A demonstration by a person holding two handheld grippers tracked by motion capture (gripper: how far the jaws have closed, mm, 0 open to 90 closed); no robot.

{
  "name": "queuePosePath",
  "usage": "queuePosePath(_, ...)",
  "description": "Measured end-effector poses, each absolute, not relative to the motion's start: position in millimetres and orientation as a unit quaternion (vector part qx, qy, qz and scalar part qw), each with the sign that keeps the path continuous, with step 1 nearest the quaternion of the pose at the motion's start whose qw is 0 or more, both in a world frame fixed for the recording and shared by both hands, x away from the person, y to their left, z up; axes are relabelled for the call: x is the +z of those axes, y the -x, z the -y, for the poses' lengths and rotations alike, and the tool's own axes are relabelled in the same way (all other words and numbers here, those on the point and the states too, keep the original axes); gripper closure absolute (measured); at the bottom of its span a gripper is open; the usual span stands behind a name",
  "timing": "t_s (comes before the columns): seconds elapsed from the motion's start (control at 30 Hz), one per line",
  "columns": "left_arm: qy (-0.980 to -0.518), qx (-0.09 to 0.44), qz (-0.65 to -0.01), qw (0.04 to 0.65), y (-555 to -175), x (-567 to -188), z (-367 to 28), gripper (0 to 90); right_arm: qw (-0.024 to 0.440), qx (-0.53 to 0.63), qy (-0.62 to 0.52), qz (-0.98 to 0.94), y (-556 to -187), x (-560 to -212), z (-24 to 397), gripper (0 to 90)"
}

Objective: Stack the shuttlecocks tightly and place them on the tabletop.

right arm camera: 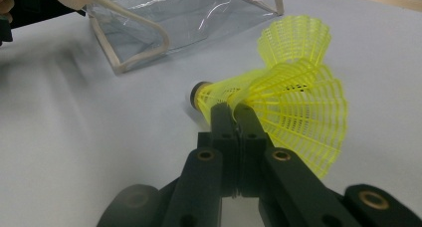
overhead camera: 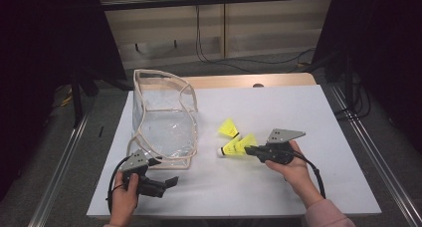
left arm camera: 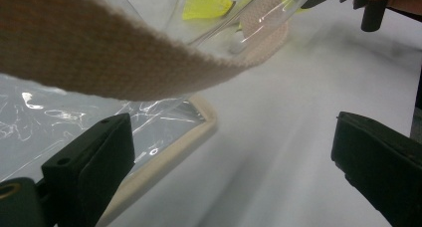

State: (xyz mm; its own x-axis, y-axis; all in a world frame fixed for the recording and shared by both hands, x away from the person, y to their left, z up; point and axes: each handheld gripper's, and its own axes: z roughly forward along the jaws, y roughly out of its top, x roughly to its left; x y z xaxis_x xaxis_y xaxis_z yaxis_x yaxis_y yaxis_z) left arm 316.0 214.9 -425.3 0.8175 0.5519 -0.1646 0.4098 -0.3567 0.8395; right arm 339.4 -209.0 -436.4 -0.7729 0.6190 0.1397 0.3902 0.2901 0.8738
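The right gripper (right arm camera: pixel 233 112) was clenched on the skirt of a yellow plastic mesh shuttlecock (right arm camera: pixel 293 112), lying near the table's (overhead camera: pixel 298 112) middle, a second one just behind. The left gripper (overhead camera: pixel 171 181), jaws apart, held nothing beside the clear plastic bag (overhead camera: pixel 164 122).

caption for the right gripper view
Right gripper pinching the skirt of a yellow plastic shuttlecock near a clear plastic bag.

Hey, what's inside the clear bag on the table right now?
The clear bag looks empty: through its walls only the white table shows. Both yellow shuttlecocks lie outside it, one free, the other pinched by the right gripper. Glare hides part of the bag's bottom.
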Motion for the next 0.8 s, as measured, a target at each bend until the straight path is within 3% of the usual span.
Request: queuePosePath(0.8,-0.822,0.074,-0.292,0.482,-316.3,-425.0,-214.8,3.3,0.110,0.499,-0.325,-0.796,-342.1,-439.8,204.9,89.2)
